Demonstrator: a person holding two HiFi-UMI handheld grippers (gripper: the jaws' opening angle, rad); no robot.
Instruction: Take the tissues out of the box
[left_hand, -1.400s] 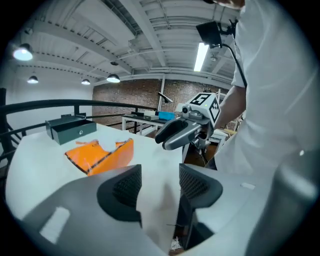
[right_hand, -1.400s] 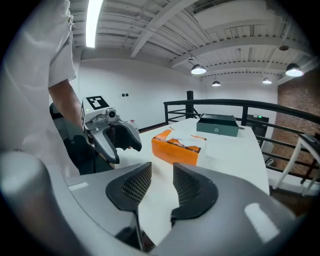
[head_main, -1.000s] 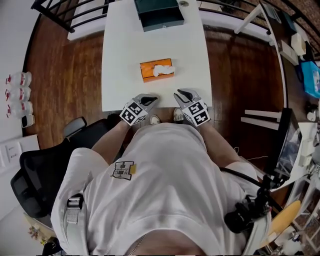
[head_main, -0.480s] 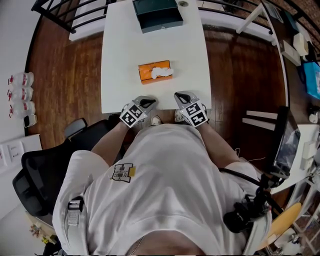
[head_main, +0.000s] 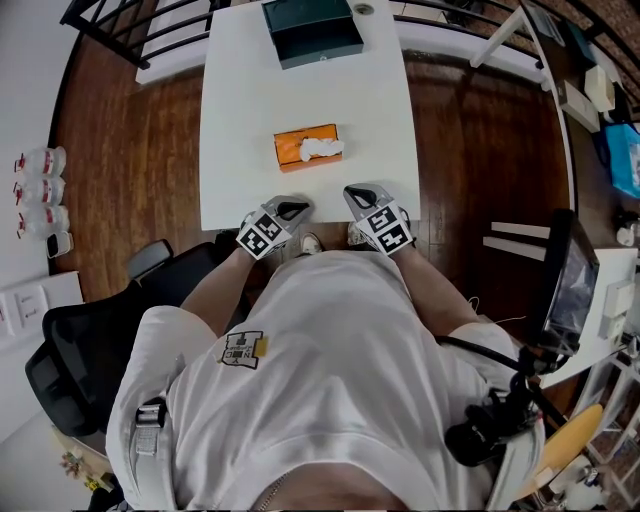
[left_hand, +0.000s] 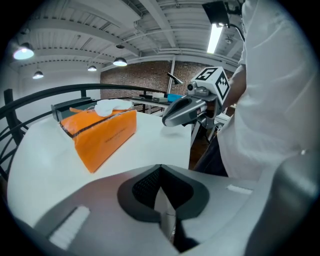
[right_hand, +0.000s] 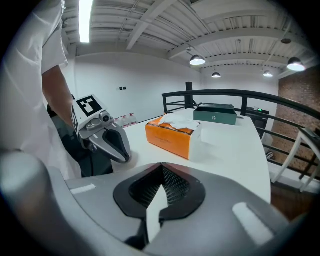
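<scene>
An orange tissue box (head_main: 307, 147) lies on the white table (head_main: 240, 120), with a white tissue (head_main: 322, 148) sticking out of its top. The same box (left_hand: 100, 132) (right_hand: 172, 136) appears in both gripper views. My left gripper (head_main: 297, 207) rests at the table's near edge, shut, with nothing in it. My right gripper (head_main: 358, 191) sits beside it at the near edge, also shut and empty. Both are well short of the box. From the left gripper view I see the right gripper (left_hand: 170, 118); from the right gripper view I see the left gripper (right_hand: 120, 150).
A dark green box (head_main: 312, 30) stands at the table's far end. A black railing (head_main: 130, 25) runs behind the table. An office chair (head_main: 90, 340) is at my left, several bottles (head_main: 35, 190) stand on the floor at far left, and shelves with clutter are on the right.
Both grippers have drifted slightly left along the near table edge. The tissue box has not been touched.
</scene>
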